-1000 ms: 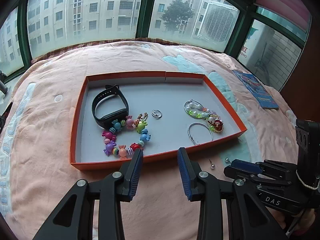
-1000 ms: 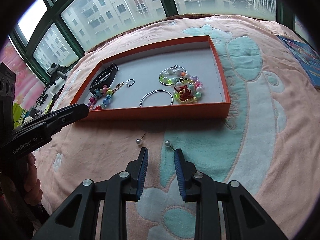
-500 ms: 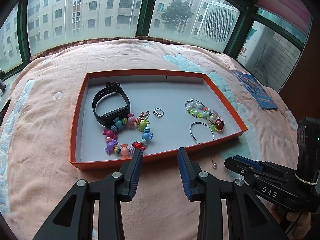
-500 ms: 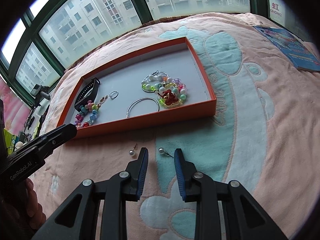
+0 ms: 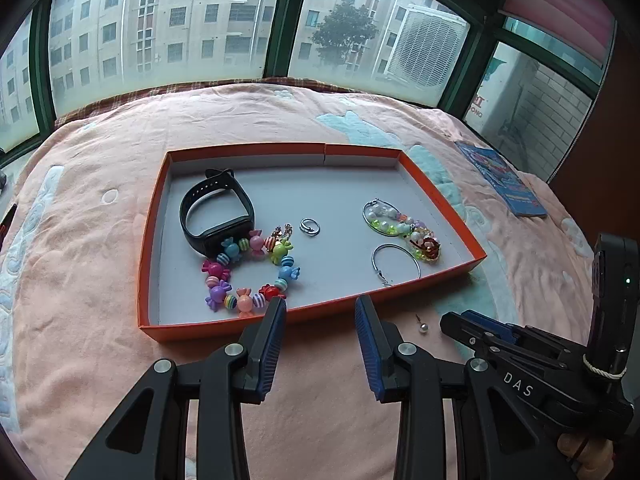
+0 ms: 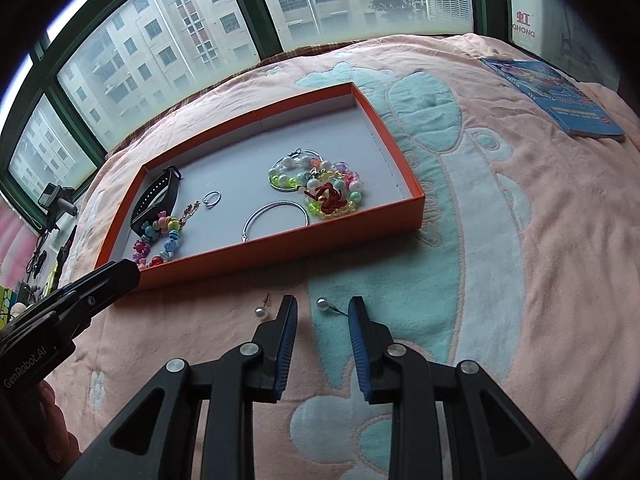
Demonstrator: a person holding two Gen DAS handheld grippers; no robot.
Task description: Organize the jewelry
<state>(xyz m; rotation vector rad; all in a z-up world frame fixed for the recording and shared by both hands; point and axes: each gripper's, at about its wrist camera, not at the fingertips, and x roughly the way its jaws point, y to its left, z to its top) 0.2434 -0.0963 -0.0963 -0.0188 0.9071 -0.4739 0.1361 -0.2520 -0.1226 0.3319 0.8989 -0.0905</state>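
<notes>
An orange tray (image 5: pixel 304 316) (image 6: pixel 280 258) with a grey floor lies on the pink blanket. It holds a black watch band (image 5: pixel 216 216), a candy-bead bracelet (image 5: pixel 250 272), a small ring (image 5: pixel 309 226), a silver hoop (image 5: pixel 395 264) and a bead bracelet (image 5: pixel 404 226). Two pearl stud earrings lie on the blanket before the tray: one (image 6: pixel 261 311) left of my right gripper (image 6: pixel 322 308), one (image 6: pixel 322 303) between its open fingers. My left gripper (image 5: pixel 320 308) is open and empty at the tray's near wall.
A blue booklet (image 6: pixel 554 98) (image 5: pixel 502 184) lies on the blanket far right. Windows run behind the bed. The right gripper's body (image 5: pixel 520 360) sits low right in the left wrist view; the left gripper's arm (image 6: pixel 68 304) is at the right view's left.
The right gripper has slid right and forward, so the right pearl stud now lies between its fingertips. The left gripper has barely moved.
</notes>
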